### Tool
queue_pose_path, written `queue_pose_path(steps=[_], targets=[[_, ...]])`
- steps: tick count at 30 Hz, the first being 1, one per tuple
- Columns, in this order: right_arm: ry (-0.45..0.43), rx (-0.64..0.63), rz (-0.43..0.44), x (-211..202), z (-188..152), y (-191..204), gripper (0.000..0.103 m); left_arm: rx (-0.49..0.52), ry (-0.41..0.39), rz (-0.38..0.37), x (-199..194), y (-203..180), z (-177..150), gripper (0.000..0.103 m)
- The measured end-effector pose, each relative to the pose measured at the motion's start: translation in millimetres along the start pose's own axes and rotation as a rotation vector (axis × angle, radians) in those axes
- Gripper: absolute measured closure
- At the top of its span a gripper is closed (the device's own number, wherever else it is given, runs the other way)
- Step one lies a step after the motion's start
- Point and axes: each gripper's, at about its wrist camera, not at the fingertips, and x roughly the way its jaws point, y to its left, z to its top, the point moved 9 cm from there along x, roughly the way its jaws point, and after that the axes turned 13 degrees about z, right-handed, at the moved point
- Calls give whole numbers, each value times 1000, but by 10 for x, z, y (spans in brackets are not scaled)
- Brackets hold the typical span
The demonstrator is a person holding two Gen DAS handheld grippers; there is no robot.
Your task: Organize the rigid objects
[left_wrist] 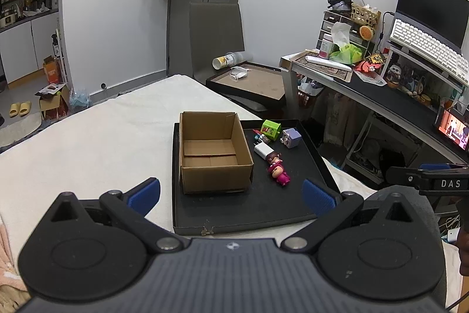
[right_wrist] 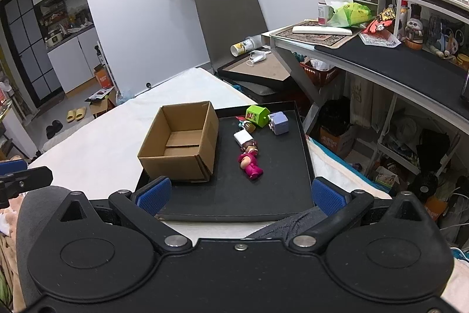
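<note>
a shallow black rectangular tray (left_wrist: 293, 207) (right_wrist: 296, 181) sits on a white-covered surface (left_wrist: 102, 131) (right_wrist: 111, 137), and on its left part stands an open brown cardboard box (left_wrist: 212, 150) (right_wrist: 180, 141), with nothing visible inside. to the right of the box small toys lie in a loose cluster: a pink doll figurine (left_wrist: 279, 172) (right_wrist: 249, 163) nearest the tongs, a white plug-like block (left_wrist: 263, 150) (right_wrist: 242, 137) just behind it, then a green cube toy (left_wrist: 271, 129) (right_wrist: 257, 114) and a lilac cube toy (left_wrist: 290, 137) (right_wrist: 278, 122) at the far side. the left gripper (left_wrist: 231, 197) hangs spread wide, holding nothing, short of the tray's near edge, box ahead. the right gripper (right_wrist: 240, 195) is likewise spread wide and bare, above the near edge, the doll ahead between its blue pads (right_wrist: 329, 195).
</note>
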Motion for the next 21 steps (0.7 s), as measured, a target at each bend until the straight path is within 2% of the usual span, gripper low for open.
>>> queue_pose_path(steps=[21], targets=[[15,25,22,515,253,-130,0,-37,67,11,608,223,274,0]])
